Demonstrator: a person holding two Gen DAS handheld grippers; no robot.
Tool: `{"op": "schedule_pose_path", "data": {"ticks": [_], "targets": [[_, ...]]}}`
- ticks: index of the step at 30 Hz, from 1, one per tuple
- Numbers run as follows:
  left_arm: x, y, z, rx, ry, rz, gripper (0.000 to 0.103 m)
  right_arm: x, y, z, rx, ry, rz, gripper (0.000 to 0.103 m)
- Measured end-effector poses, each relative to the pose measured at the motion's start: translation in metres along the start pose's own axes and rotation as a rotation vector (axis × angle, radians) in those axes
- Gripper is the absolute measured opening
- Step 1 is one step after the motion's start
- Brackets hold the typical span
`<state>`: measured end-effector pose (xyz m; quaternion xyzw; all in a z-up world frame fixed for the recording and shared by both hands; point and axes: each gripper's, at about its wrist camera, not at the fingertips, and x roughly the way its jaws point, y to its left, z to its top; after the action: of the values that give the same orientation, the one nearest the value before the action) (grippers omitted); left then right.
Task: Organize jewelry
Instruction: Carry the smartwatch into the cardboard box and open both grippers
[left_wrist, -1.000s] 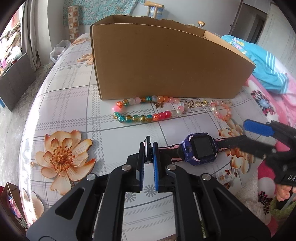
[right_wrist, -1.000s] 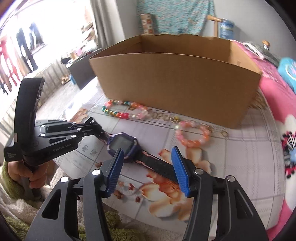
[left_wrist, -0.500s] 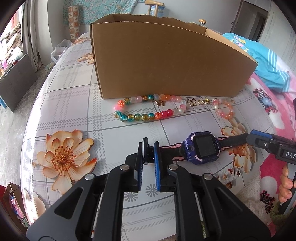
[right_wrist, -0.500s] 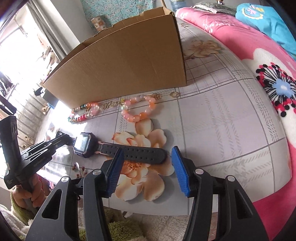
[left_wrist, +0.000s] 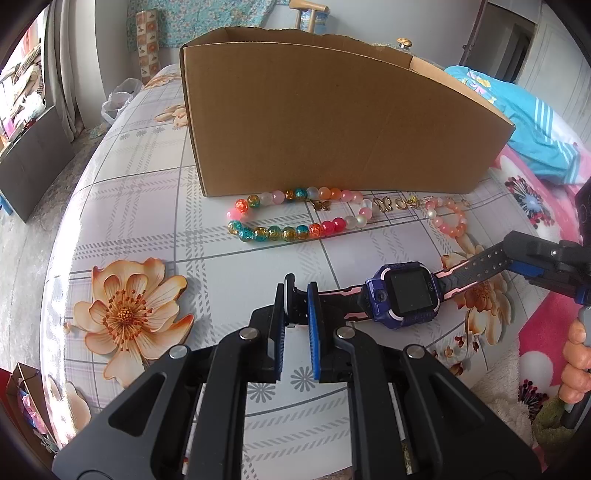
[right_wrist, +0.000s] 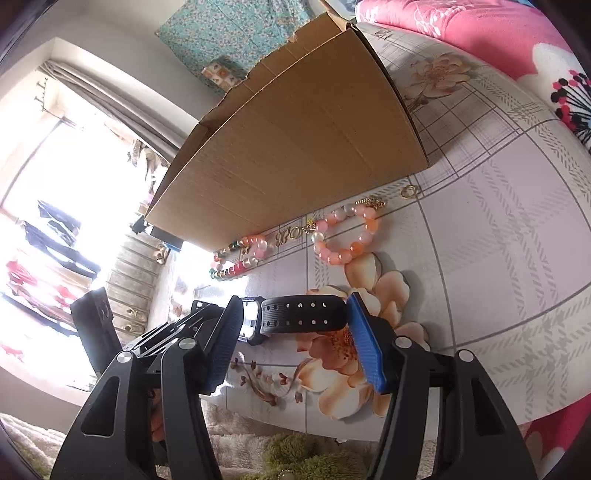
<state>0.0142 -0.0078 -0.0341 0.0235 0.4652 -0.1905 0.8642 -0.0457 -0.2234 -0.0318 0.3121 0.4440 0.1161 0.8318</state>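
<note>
Ideally, with left gripper (left_wrist: 296, 310) jaws pinching one watch (left_wrist: 406, 300) strap, the open right gripper (right_wrist: 295, 334), jaws just widened astride the other strap, closes squarely before lifting.

Hardly any writing can be read here. The gold charm chain (right_wrist: 291, 232) lying on the desk just in front of the cardboard box (right_wrist: 295, 147) carries ornate letter-like shapes — in the right wrist view two of them look like "OR", though that is not certain. Small print along the bottom edge of the watch (left_wrist: 408, 295) is too fine to make out — and the box face is blank.
</note>
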Motion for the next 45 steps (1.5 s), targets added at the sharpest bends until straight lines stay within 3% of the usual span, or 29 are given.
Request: {"op": "schedule_pose_path", "data": {"ticks": [1, 6, 9, 14, 19, 23, 26, 29, 35, 37, 41, 45], "targets": [[0.0, 0.0, 0.0, 0.001, 0.0, 0.0, 0.01, 0.001, 0.001, 0.001, -0.005, -0.002, -0.01, 0.057], [-0.001, 0.001, -0.002, 0.003, -0.011, -0.004, 0.01, 0.008, 0.007, 0.001, -0.026, 0.003, -0.05, 0.03], [-0.003, 0.001, -0.003, 0.006, -0.024, -0.01, 0.01, 0.007, 0.01, -0.002, -0.036, -0.004, -0.052, 0.021], [-0.021, 0.005, -0.002, 0.002, -0.056, -0.079, 0.006, -0.006, 0.033, -0.005, -0.114, -0.029, -0.075, 0.018], [-0.069, 0.004, 0.011, 0.051, -0.158, -0.128, 0.005, -0.033, 0.072, 0.004, -0.213, -0.073, -0.078, 0.018], [-0.112, 0.008, 0.048, 0.093, -0.254, -0.16, 0.005, -0.06, 0.114, 0.03, -0.342, -0.151, -0.059, 0.018], [-0.122, 0.011, 0.094, 0.122, -0.297, -0.151, 0.005, -0.068, 0.141, 0.067, -0.43, -0.196, -0.038, 0.018], [-0.102, 0.015, 0.147, 0.125, -0.259, -0.144, 0.005, -0.054, 0.153, 0.114, -0.466, -0.198, -0.054, 0.018], [-0.004, 0.011, 0.232, 0.147, -0.031, -0.059, 0.005, 0.033, 0.123, 0.21, -0.332, 0.012, -0.149, 0.018], [0.028, 0.009, 0.246, 0.157, 0.044, -0.015, 0.005, 0.063, 0.105, 0.231, -0.284, 0.084, -0.197, 0.018], [0.065, 0.003, 0.258, 0.193, 0.115, 0.071, 0.005, 0.104, 0.085, 0.252, -0.263, 0.143, -0.294, 0.019], [0.074, 0.001, 0.257, 0.22, 0.13, 0.11, 0.008, 0.117, 0.085, 0.254, -0.311, 0.148, -0.396, 0.035]]}}
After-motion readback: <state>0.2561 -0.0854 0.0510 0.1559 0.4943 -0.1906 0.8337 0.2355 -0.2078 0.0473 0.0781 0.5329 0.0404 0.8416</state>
